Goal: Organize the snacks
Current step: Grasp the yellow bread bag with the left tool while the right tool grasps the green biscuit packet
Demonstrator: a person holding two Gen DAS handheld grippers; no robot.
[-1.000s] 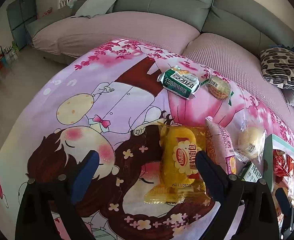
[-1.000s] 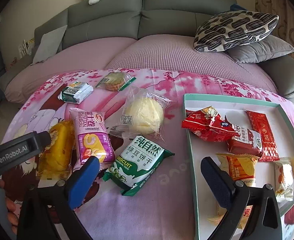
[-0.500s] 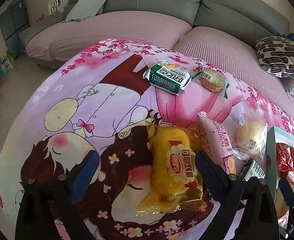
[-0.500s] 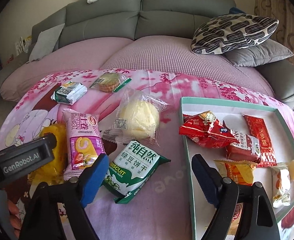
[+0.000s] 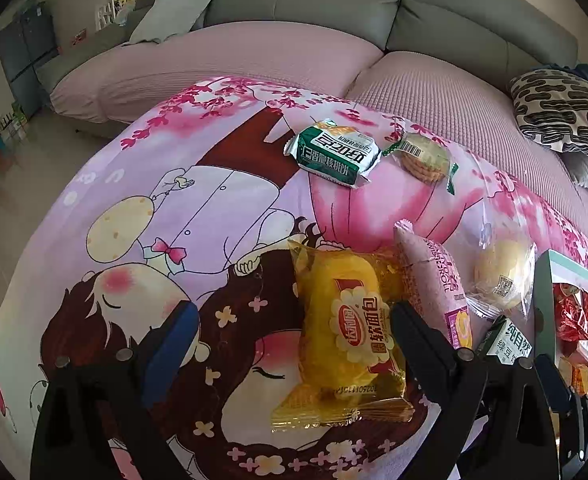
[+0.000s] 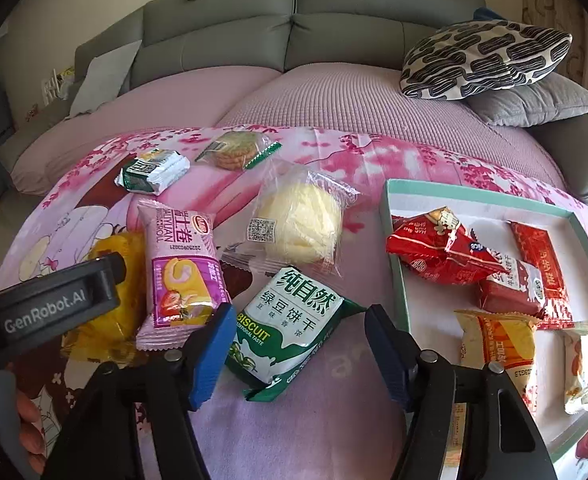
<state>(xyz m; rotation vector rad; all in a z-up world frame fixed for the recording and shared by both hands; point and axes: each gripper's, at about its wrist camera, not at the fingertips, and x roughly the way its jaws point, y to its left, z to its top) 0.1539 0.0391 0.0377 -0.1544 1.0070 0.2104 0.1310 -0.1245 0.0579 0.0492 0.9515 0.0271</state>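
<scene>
Green mung-bean biscuit packet (image 6: pixel 290 324), left of the teal tray (image 6: pixel 391 240), is bracketed by the closing right gripper (image 6: pixel 295 356), not yet pinched; slippage is risked if only film is caught.

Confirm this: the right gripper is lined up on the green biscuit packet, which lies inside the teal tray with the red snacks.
Not quite. The green biscuit packet lies on the pink cloth, left of the teal tray, not in it. The right wrist view shows this. The right gripper is lined up on it, its jaws closing.
</scene>
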